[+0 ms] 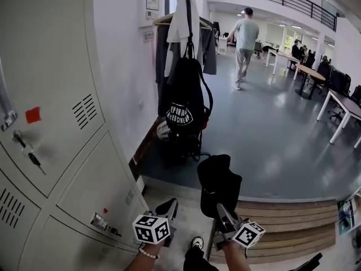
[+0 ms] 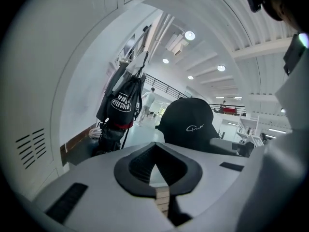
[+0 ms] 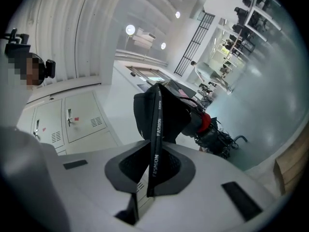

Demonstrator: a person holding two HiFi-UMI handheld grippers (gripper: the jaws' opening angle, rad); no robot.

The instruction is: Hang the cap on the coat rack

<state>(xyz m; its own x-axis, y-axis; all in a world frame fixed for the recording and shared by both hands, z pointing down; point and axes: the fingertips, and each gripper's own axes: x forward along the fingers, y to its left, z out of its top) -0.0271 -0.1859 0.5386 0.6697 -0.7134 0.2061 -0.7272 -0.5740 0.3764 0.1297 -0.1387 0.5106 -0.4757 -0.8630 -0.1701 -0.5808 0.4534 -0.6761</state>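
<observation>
The right hand-held gripper point(image 1: 224, 212) is pinching the strap point(image 3: 157, 129) of the cap point(image 1: 217, 182), holding it up, well apart from the rack point(image 1: 169, 18). The left hand-held gripper point(image 1: 167, 209) is sitting beside it, pressed together, empty.

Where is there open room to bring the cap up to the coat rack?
Open floor lies right of the coat rack, between it and the tables. The rack's left is tight against the wall; its top is crowded with garments and a black bag, clutter at its foot. The right claw holds the cap.
</observation>
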